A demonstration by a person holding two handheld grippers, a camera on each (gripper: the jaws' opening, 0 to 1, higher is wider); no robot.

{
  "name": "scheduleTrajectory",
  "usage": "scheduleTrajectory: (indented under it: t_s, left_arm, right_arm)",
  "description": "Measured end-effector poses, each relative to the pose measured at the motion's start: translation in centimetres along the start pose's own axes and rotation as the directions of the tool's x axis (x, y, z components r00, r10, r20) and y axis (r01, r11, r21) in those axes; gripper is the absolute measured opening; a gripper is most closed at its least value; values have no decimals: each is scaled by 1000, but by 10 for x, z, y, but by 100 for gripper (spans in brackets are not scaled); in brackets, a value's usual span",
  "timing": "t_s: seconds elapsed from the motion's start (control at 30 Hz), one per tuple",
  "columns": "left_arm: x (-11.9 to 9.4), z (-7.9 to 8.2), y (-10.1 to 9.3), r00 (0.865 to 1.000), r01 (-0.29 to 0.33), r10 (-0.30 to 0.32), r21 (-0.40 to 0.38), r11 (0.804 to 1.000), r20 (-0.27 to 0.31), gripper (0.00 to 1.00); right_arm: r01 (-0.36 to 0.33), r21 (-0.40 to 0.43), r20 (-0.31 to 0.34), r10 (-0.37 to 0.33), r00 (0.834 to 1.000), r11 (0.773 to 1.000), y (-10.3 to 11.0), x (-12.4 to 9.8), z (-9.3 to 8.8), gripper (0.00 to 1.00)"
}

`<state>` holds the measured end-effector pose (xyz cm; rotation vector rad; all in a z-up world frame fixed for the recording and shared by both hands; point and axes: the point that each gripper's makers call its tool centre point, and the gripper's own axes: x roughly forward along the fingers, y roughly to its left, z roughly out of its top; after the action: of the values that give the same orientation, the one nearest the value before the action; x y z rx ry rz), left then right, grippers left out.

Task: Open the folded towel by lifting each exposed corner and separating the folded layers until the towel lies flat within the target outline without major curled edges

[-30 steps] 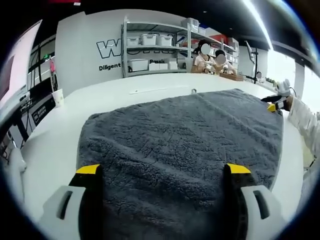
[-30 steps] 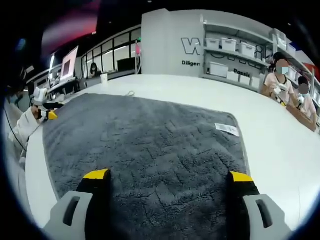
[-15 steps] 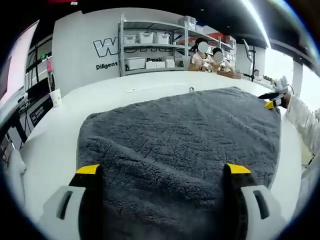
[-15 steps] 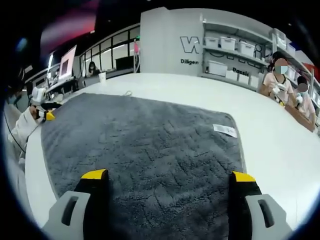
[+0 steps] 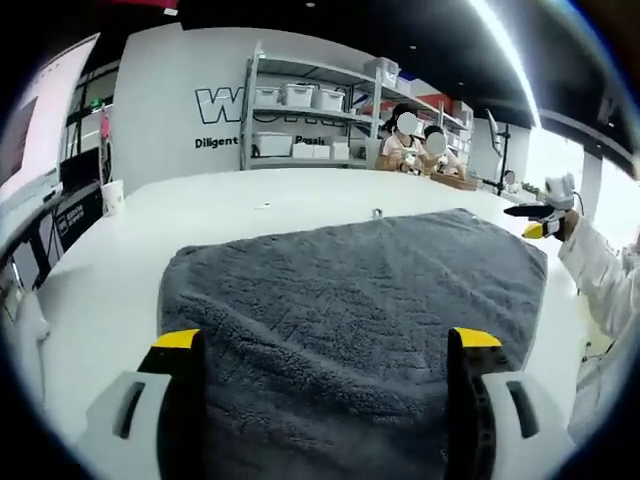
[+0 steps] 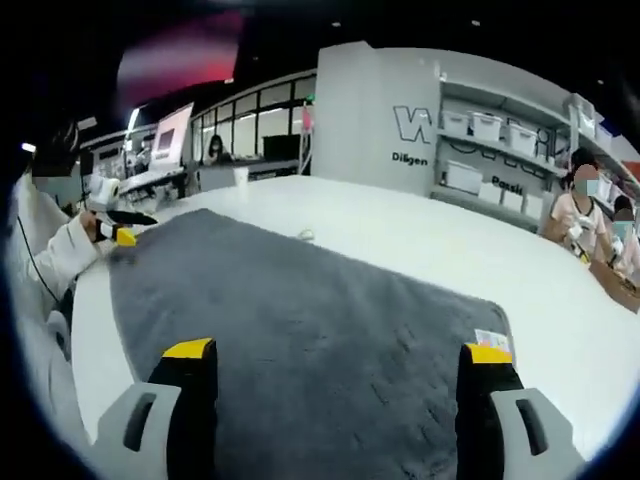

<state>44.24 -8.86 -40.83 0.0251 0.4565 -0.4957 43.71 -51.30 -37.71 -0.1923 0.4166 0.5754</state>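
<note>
The grey towel [image 5: 350, 300] lies spread over the white table [image 5: 100, 290], running from my left gripper [image 5: 328, 340] at 6 o'clock up toward 12 in the left gripper view, its surface plush and mostly flat with a soft roll along the edge at 9 o'clock. In the right gripper view the same towel [image 6: 300, 340] stretches away toward 10 o'clock, with a small white label [image 6: 492, 340] near its corner at 3 o'clock. My right gripper [image 6: 338, 350] sits low over the near edge, jaws wide apart with nothing between them; the left jaws also stand apart and empty, with cloth lying beneath them. I see the other gripper out at the far corner in each view, at 3 o'clock in the left view and 9 o'clock in the right. I judge the towel close to fully opened, so the step in hand is flattening. To do it well I would pinch only the top layer at the near edge, lift barely clear of the table, and draw both corners outward evenly so the rolled edge lies down. I cannot make out any target outline. Shelving [image 5: 300, 100] and seated people [image 5: 415, 140] stand beyond the table.
</note>
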Motion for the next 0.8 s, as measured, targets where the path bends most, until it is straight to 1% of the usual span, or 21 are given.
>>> scheduleTrajectory:
  t_s: [0.07, 0.13, 0.17, 0.23, 0.3, 0.33, 0.37, 0.43, 0.47, 0.53, 0.57, 0.63, 0.8]
  left_arm:
    - [-4, 2, 0, 1000, -11, 11, 9, 1000, 0, 99]
    - [-6, 2, -2, 1000, -8, 8, 20, 1000, 2, 99]
    - [-6, 2, -3, 1000, -4, 4, 21, 1000, 0, 99]
    - [-7, 0, -7, 1000, 13, -13, 19, 1000, -5, 99]
    - [-7, -2, -8, 1000, 14, -14, 20, 1000, -8, 99]
    - [-7, -2, -8, 1000, 14, -13, 21, 1000, -9, 99]
    - [-8, -4, -7, 1000, 10, -9, 20, 1000, -12, 99]
    - [-8, -5, -7, 1000, 7, -7, 18, 1000, -11, 99]
    - [-8, -8, -6, 1000, 8, -8, 16, 1000, -17, 99]
    - [-8, -11, -5, 1000, 10, -10, 17, 1000, -21, 99]
    - [-7, -14, -4, 1000, 13, -13, 20, 1000, -24, 99]
    - [-7, -17, -3, 999, 16, -16, 25, 1000, -28, 99]
    - [-8, -24, 1, 999, 17, -16, 19, 1000, -44, 99]
  right_arm:
    - [-28, -5, 23, 28, 999, 1000, 11, 6, 12, 99]
    - [-73, -28, 48, 74, 996, 997, 27, 15, 26, 99]
    - [-82, -32, 50, 83, 995, 996, 30, 17, 28, 99]
    - [-117, -47, 59, 120, 991, 992, 44, 26, 39, 99]
    - [-155, -70, 67, 159, 985, 985, 60, 37, 50, 99]
    - [-160, -74, 69, 165, 984, 984, 63, 39, 52, 99]
    - [-178, -85, 77, 185, 980, 980, 71, 45, 58, 99]
    - [-210, -102, 79, 218, 973, 972, 84, 52, 64, 99]
    - [-236, -119, 79, 246, 966, 964, 97, 60, 69, 99]
    - [-264, -145, 73, 276, 958, 954, 110, 69, 72, 99]
    - [-288, -164, 65, 302, 951, 943, 120, 76, 74, 99]
    - [-309, -179, 60, 324, 944, 934, 132, 87, 76, 99]
    - [-385, -200, 32, 399, 916, 901, 161, 109, 74, 99]
